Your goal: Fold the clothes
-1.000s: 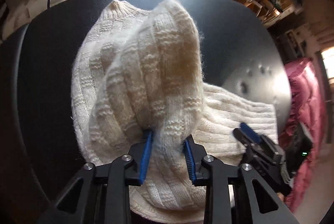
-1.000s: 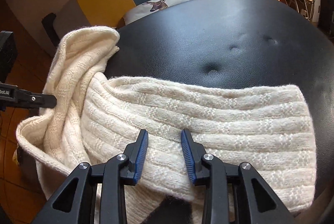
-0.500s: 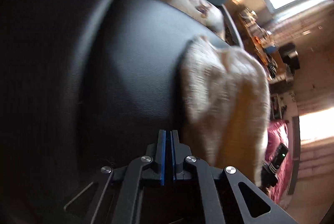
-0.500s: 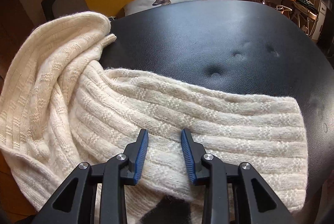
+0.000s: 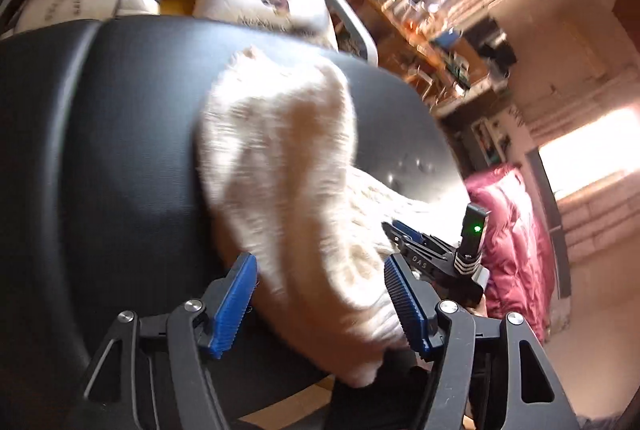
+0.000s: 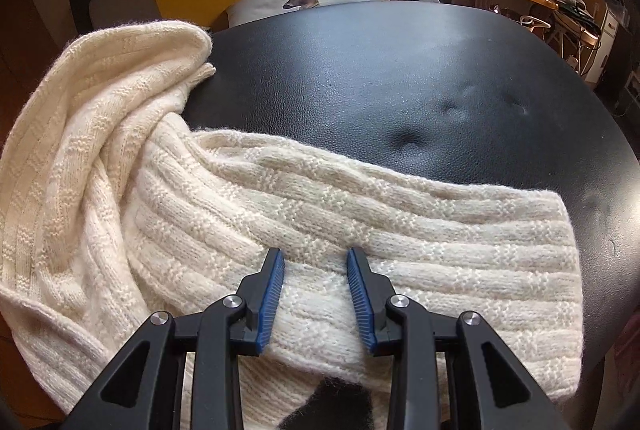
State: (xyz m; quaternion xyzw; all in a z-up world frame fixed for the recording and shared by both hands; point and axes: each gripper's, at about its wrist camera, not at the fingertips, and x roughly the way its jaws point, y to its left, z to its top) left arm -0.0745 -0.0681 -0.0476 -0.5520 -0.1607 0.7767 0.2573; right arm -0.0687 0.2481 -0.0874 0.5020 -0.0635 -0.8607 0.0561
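left gripper (image 5: 320, 304) spread wide around sweater (image 6: 280, 213) fold | right gripper (image 6: 316, 296) parted over sweater hem | bare black seat (image 6: 400, 69) upper right

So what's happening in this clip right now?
A person with a gripper in each hand is folding a cream knit sweater on a black padded seat. The left gripper is open around a bunched, raised part of the knit; that view is blurred. The right gripper sits over the flat near edge, jaws apart, apparently not pinching. The fold is unfinished: one side is heaped.
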